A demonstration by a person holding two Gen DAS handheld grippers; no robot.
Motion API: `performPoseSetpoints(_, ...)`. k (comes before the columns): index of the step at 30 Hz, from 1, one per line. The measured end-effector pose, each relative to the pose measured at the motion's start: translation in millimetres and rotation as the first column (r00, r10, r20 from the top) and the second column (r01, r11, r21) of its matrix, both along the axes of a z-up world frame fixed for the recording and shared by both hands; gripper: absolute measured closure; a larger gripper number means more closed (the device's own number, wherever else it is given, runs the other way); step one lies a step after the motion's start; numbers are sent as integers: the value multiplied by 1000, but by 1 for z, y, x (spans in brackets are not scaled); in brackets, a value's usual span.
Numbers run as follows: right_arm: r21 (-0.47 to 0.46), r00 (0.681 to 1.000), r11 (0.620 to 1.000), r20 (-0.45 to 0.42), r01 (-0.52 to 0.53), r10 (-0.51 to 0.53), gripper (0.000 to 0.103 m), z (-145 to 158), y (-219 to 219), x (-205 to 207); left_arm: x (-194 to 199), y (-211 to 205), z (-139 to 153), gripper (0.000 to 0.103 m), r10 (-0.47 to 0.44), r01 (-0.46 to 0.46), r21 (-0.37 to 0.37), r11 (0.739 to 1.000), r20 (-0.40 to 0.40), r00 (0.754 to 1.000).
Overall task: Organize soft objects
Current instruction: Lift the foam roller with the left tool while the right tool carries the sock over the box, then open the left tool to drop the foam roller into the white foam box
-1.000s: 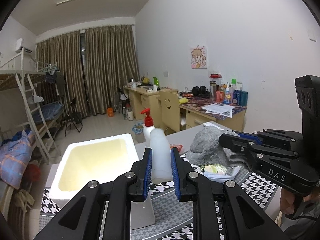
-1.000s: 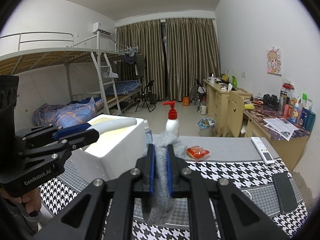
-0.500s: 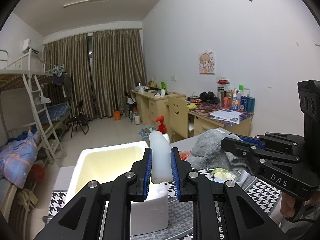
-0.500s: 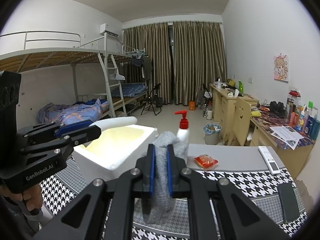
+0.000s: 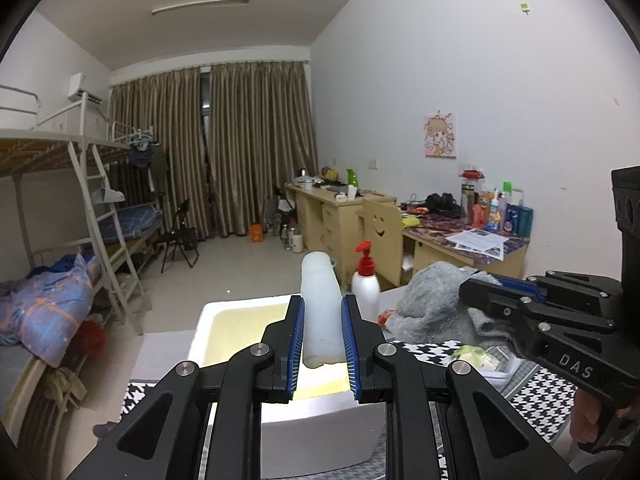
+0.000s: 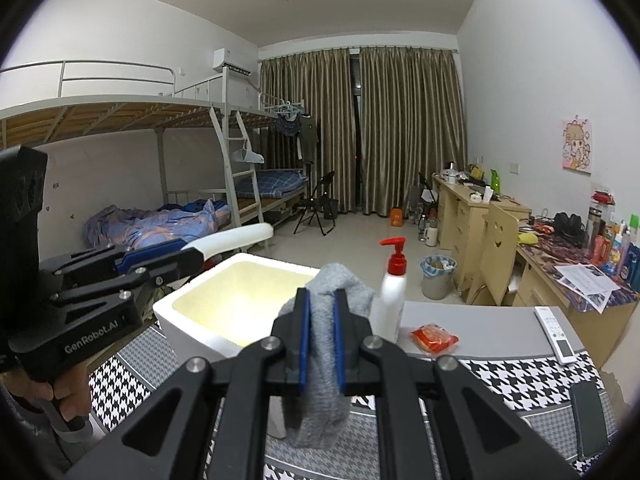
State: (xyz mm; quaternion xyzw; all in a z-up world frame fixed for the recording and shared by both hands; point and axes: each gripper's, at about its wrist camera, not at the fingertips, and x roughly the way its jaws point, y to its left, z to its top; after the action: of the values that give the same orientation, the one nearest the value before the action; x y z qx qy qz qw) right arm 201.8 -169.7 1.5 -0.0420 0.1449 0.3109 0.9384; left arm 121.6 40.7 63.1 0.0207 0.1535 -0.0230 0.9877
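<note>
The foam box (image 6: 240, 304) lies at eleven o'clock of the right gripper (image 6: 320, 344), whose jaws clamp a grey sock (image 6: 320, 360); the left gripper (image 5: 322, 344), nearer, pinches a white bottle (image 5: 320, 304) above it.

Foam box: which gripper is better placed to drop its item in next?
Left, probably. The left gripper holds the white soft bottle right over the foam box; the right gripper, shut on the grey cloth, sits nearer the box's side.
</note>
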Motion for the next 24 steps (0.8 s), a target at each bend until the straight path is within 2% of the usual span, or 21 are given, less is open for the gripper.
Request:
performPoseSetpoints(7, 18, 1000, 1000, -13, -8, 8, 89, 3, 7, 4, 3, 11, -3, 83, 45, -45, 5, 999, 0, 999)
performPoseSetpoints(24, -27, 998, 998, -37, -57, 56, 89, 3, 41, 6, 14, 28, -11, 83, 106, -106, 15, 994, -32, 994)
